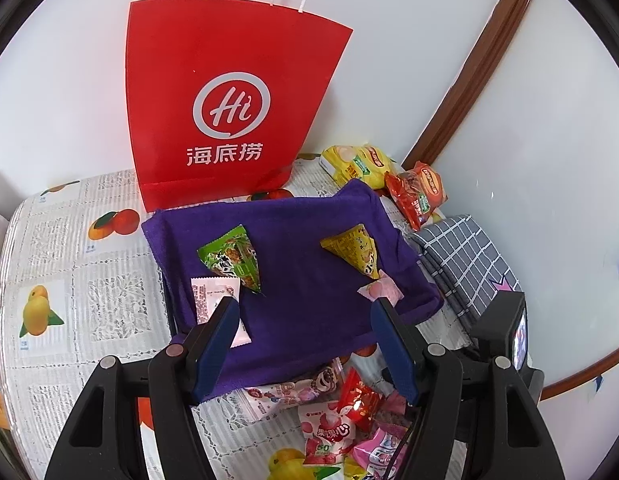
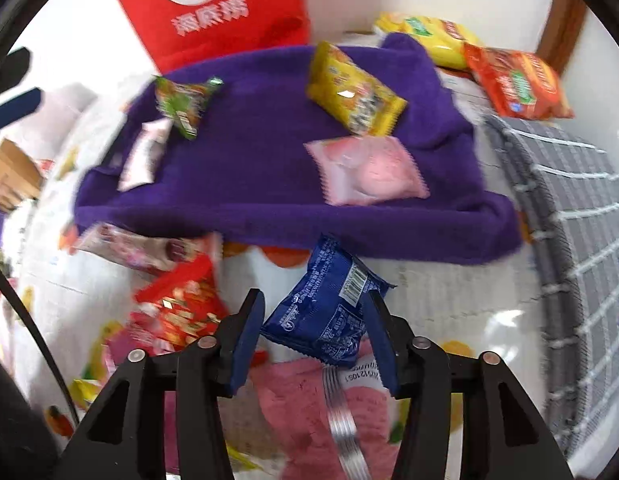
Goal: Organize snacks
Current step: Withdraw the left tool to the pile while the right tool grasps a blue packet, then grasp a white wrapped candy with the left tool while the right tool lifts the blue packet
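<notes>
A purple towel (image 1: 301,264) lies on the table with a green triangular snack (image 1: 231,258), a yellow triangular snack (image 1: 355,250), a white-pink sachet (image 1: 209,296) and a pink packet (image 1: 379,290) on it. My left gripper (image 1: 305,306) is open and empty above the towel's near edge. In the right wrist view the towel (image 2: 249,184) holds the same green snack (image 2: 181,104), yellow snack (image 2: 353,92) and pink packet (image 2: 367,170). My right gripper (image 2: 315,302) is shut on a blue snack packet (image 2: 325,312) just before the towel's near edge.
A red paper bag (image 1: 225,100) stands at the back against the wall. Yellow (image 1: 357,162) and orange (image 1: 419,192) chip bags lie at the back right beside a grey checked cloth (image 1: 465,256). Several loose snacks (image 1: 341,428) lie near the front on the fruit-print tablecloth (image 1: 69,264).
</notes>
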{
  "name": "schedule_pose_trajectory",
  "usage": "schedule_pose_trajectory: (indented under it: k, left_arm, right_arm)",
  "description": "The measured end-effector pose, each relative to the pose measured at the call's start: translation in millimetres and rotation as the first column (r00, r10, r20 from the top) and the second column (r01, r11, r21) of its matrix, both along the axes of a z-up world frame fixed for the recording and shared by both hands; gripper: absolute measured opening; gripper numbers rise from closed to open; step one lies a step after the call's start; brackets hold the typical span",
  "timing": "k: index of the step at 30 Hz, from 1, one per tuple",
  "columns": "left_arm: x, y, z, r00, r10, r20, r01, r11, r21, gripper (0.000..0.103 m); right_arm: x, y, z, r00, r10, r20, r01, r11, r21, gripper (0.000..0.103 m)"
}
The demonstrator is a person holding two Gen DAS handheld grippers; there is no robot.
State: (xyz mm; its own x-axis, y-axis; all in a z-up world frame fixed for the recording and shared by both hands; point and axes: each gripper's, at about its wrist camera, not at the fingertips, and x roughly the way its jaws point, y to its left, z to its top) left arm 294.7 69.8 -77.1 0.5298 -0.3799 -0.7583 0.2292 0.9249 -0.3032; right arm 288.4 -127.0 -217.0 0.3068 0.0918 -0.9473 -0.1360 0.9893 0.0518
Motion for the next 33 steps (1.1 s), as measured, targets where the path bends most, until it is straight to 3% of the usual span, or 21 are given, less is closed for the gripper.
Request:
schedule_pose_trajectory:
  k: [5,8,13,14,16,21,26,33]
  left_arm:
    - [-1.1,-2.2,0.8,1.0,-0.007,0.006,0.007,1.0,0.006,0.066]
    - [-0.9,-2.2,0.5,1.0,-0.005,0.004,0.005,1.0,0.007,0.066]
    - [0.3,-3.6,-2.9,1.0,-0.002,-0.002,0.002,1.0,0.021,0.066]
    - [0.8,-4.6,-4.2,1.0,-0.002,-0.003,0.002,1.0,0.029,0.066]
    - [3.1,-5.9,-8.2,1.0,0.004,-0.009,-0.003,0.999,0.042,0.066]
    - [6.5,-4.1,-15.9,1.0,0.018,-0.026,-0.016,0.997,0.07,0.066]
    - [-2.8,2.5,-26.8,0.998,0.051,-0.045,-0.046,0.994,0.098,0.066]
    - [-23.3,16.5,-63.9,0.984,0.113,-0.139,-0.109,0.993,0.036,0.066]
  right_arm:
    - [-3.0,-12.0,-7.1,0.998,-0.058,-0.039,0.057,0.998,-0.01,0.058]
    - [-6.4,-20.2,-5.9,0.996,-0.085,-0.018,0.086,0.996,0.015,0.067]
    - [-1.1,-31.9,-10.6,0.992,-0.123,0.009,0.122,0.988,0.096,0.068]
    - [0.4,-31.3,-13.3,0.993,-0.12,0.005,0.119,0.987,0.105,0.066]
    - [-0.5,-28.8,-13.8,0.993,-0.112,0.046,0.11,0.993,0.052,0.044]
    - [-12.7,-33.0,-6.8,0.992,-0.107,0.072,0.099,0.989,0.112,0.043]
    - [-27.9,-45.0,12.3,0.981,-0.115,0.154,0.099,0.989,0.106,0.043]
    - [-39.8,-40.9,37.1,0.96,-0.103,0.26,0.07,0.988,0.136,0.044]
